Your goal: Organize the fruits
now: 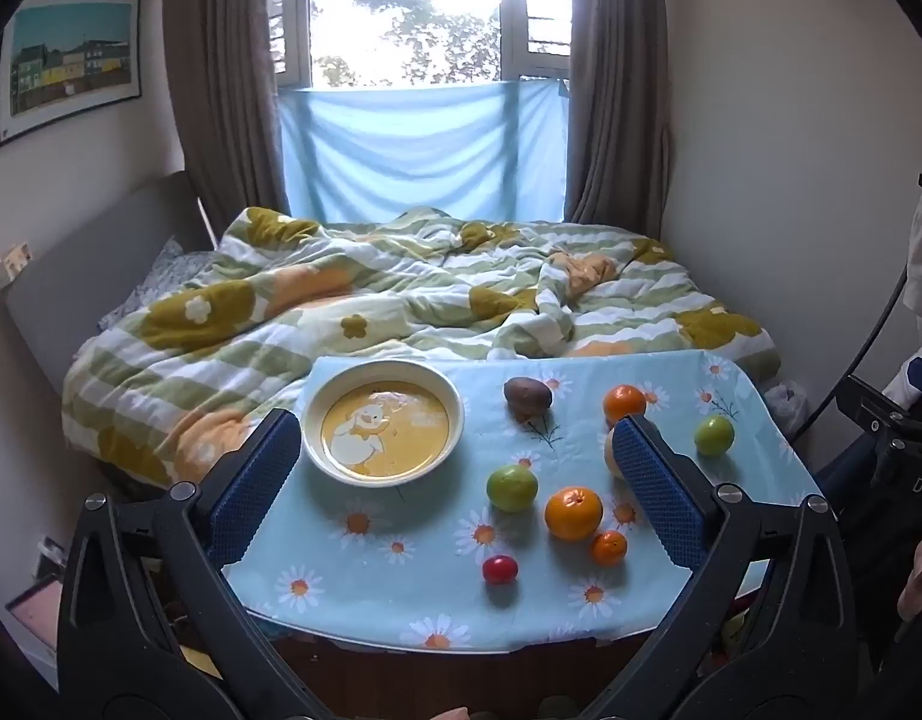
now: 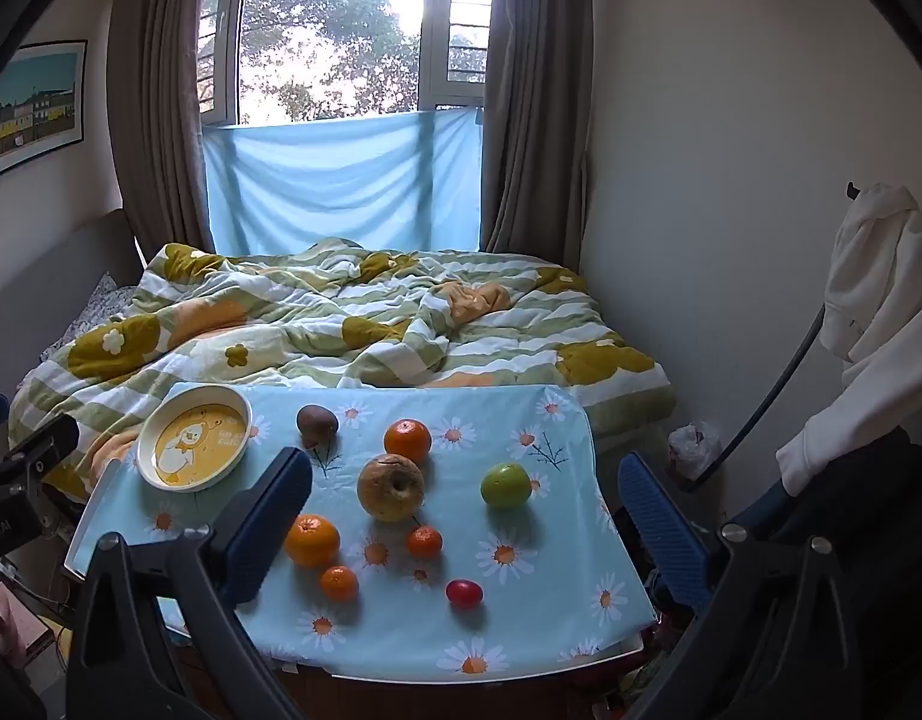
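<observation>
A yellow bowl with a white rim point(image 1: 383, 423) point(image 2: 194, 447) stands empty at the table's far left. Loose on the daisy-print cloth point(image 2: 557, 588) lie a brown fruit point(image 2: 316, 420), a yellowish apple point(image 2: 390, 486), two large oranges point(image 2: 407, 440) point(image 2: 311, 540), two small oranges point(image 2: 424, 542) point(image 2: 339, 583), a green fruit point(image 2: 505, 485) and a small red fruit point(image 2: 464, 593). A second green fruit point(image 1: 511, 487) shows in the left wrist view. My left gripper point(image 1: 458, 426) and right gripper point(image 2: 461, 462) hover above the near edge, both open and holding nothing.
Right behind the table is a bed with a rumpled green and yellow quilt point(image 1: 371, 300). A wall runs along the right, with white clothing point(image 2: 875, 300) hanging near the table's right end. A window with grey curtains point(image 2: 521, 90) is at the back.
</observation>
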`<state>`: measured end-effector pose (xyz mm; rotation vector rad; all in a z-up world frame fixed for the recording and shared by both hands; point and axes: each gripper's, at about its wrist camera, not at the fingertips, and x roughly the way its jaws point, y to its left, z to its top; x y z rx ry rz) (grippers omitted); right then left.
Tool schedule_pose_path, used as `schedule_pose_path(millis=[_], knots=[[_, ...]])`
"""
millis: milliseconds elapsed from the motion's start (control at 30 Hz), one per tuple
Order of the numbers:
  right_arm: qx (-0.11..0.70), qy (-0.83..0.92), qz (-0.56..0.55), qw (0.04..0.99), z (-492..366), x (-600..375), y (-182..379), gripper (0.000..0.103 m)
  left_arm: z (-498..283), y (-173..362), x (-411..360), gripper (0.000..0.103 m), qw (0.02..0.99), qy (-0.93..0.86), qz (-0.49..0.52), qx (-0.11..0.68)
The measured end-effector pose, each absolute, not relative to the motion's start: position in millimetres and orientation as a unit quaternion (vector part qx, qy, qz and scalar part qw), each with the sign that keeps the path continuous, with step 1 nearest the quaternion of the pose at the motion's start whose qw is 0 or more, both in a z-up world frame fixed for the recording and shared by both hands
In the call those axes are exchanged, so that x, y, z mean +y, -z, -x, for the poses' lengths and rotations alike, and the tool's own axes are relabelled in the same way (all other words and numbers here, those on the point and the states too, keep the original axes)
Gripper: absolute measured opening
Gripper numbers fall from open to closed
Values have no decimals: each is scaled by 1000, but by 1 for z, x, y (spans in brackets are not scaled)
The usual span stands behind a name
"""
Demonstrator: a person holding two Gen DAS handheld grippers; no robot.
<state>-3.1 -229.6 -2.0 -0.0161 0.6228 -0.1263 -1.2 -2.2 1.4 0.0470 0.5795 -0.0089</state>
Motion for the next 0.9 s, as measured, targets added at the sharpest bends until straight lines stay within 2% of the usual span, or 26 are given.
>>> schedule_pose_path(millis=[900], knots=[[305,63,10,950,1,-226,3,102,-2,3,6,103,958,7,-14,287]])
